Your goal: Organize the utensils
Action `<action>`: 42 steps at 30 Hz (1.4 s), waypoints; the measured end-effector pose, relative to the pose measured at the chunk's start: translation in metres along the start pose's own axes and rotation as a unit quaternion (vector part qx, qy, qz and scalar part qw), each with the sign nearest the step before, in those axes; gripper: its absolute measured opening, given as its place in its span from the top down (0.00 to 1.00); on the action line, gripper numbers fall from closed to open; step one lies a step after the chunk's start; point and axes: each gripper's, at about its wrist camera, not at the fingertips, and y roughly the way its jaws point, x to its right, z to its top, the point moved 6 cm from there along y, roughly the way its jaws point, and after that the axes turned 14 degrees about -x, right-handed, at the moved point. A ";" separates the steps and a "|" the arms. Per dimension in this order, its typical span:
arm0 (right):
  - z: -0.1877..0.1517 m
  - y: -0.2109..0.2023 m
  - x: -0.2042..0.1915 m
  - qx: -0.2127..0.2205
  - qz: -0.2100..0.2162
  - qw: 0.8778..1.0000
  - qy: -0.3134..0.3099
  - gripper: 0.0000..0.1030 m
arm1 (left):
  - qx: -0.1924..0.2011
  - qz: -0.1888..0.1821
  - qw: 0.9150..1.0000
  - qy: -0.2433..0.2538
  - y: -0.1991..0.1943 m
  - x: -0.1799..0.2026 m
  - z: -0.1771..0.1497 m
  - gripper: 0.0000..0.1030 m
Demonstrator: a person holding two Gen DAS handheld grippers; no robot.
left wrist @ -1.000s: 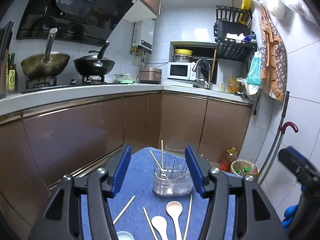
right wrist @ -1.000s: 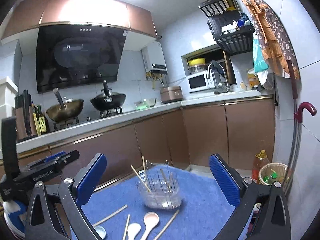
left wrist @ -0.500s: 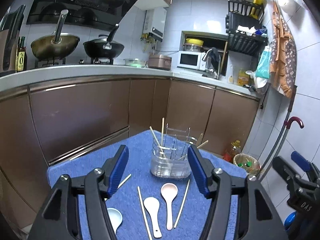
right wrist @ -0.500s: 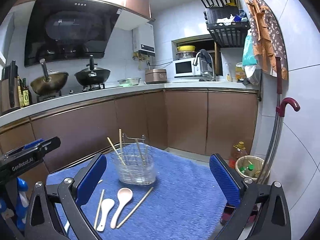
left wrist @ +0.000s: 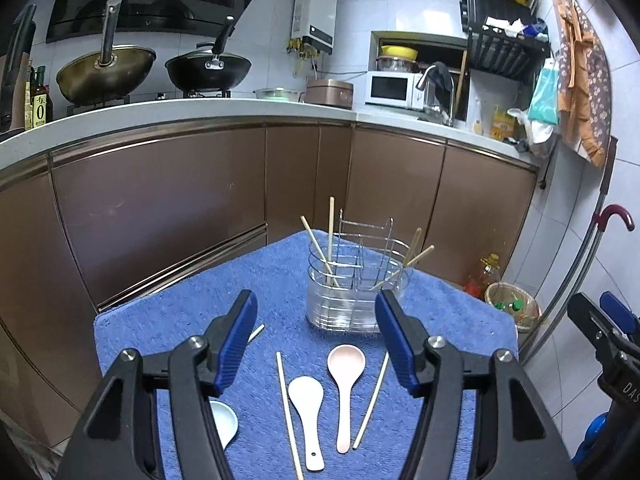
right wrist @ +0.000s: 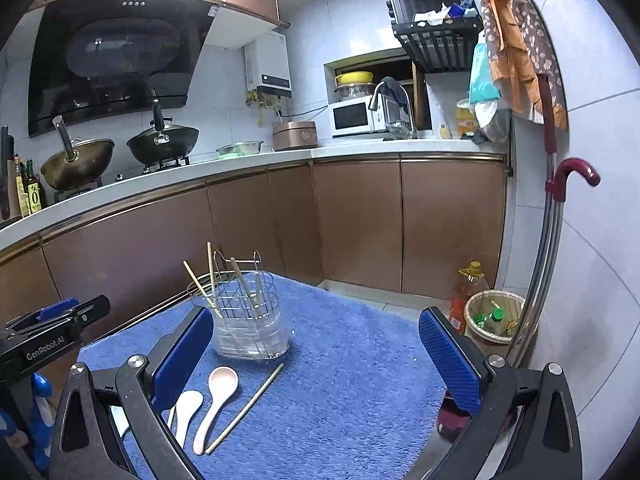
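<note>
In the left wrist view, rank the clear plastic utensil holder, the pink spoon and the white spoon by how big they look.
1. Clear plastic utensil holder with wire rack: largest.
2. Pink spoon and white spoon: the pink one looks slightly longer, but they are near alike and the white one lies nearer the camera, so I will not rank them.

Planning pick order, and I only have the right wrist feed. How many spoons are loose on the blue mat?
Observer: Three. A pale blue spoon lies left of the white spoon and pink spoon.
Operator: Any chopstick I can't see?
Observer: Yes, one chopstick further left, half hidden behind a finger of the left gripper.
Operator: Is the left gripper holding anything?
Observer: No. It is open and holds nothing.
</note>
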 end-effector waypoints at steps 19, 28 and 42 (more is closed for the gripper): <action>-0.011 0.043 0.038 -0.036 0.022 0.999 0.020 0.00 | -0.026 0.028 0.999 0.005 0.041 0.022 -0.005 0.42; -0.009 0.053 0.044 -0.050 0.026 0.998 0.022 0.00 | -0.026 0.033 0.999 -0.007 0.041 0.019 -0.003 0.42; -0.005 0.024 0.029 -0.034 0.004 0.999 0.014 0.00 | 0.006 0.014 1.000 0.018 0.004 0.012 -0.006 0.42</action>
